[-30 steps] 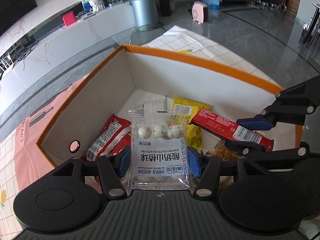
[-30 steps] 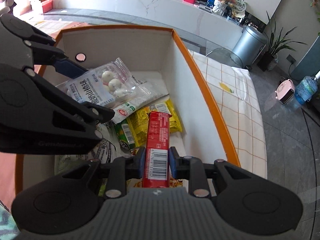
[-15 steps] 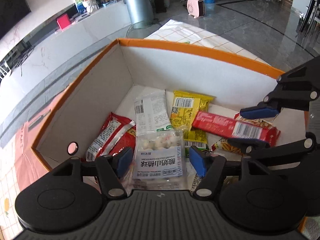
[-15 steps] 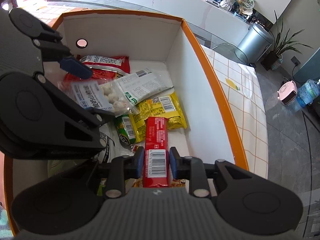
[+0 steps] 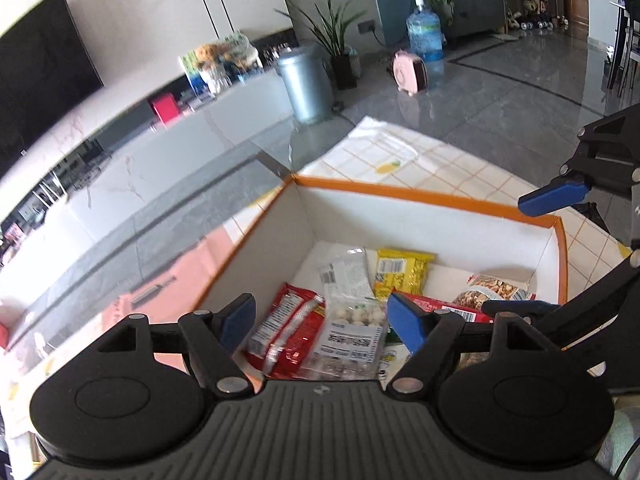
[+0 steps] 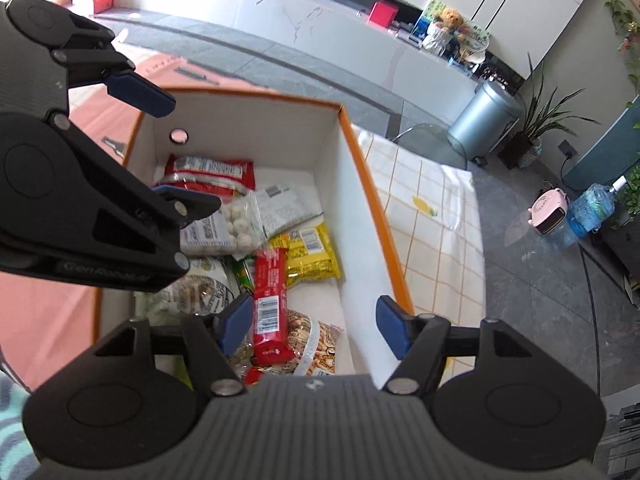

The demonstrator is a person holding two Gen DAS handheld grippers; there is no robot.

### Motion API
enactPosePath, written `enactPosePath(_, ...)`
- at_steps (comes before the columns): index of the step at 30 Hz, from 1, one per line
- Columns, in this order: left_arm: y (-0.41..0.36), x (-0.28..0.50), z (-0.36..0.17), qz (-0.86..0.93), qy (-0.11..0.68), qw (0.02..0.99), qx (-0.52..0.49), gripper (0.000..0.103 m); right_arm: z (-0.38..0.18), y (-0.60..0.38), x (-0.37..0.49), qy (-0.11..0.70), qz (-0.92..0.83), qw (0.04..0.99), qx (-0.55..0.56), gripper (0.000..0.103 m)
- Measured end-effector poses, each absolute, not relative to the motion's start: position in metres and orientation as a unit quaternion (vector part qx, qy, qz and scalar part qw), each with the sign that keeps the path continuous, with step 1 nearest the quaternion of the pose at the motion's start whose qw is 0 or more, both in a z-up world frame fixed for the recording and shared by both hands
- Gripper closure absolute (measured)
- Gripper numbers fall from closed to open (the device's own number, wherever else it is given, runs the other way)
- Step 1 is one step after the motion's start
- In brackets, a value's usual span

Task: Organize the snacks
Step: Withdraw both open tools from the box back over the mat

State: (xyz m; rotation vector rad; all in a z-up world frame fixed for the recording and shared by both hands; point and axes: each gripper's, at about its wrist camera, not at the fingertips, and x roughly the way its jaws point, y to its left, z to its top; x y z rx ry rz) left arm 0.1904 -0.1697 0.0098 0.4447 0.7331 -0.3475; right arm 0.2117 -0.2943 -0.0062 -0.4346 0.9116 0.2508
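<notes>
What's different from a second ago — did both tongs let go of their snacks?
Yes. The left tongs have just been opening and dropped the clear bag of white balls into the orange-rimmed box. The right tongs have just been opening too, leaving the red bar lying on the pile. Both have lifted above the box. The other packets stayed put.

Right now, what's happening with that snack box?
A person is working with two handheld grippers over the orange-rimmed box. Both have just been opening and now hold nothing. The left gripper is above the clear bag of white balls; the right gripper is above the red bar. Both snacks lie in the box among other packets.
</notes>
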Motion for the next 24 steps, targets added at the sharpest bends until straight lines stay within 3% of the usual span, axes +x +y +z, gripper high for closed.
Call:
enactPosePath(2,-0.162,0.179,0.025,-0.161,0.334,0.904,0.212,0.015,0.012,-0.292,0.202,0.424,0.117,0.876,-0.196,0.031)
enactPosePath(13,-0.113,0.115,0.071,-0.113,0.263,0.942,0.174,0.014,0.083,-0.277,0.129,0.354,0.124,0.923,-0.083,0.026)
enactPosePath(24,-0.071,0.047,0.069,-0.018,0.212,0.968,0.132,0.013,0.082,-0.236,0.038,0.262,0.092,0.96,-0.015,0.015)
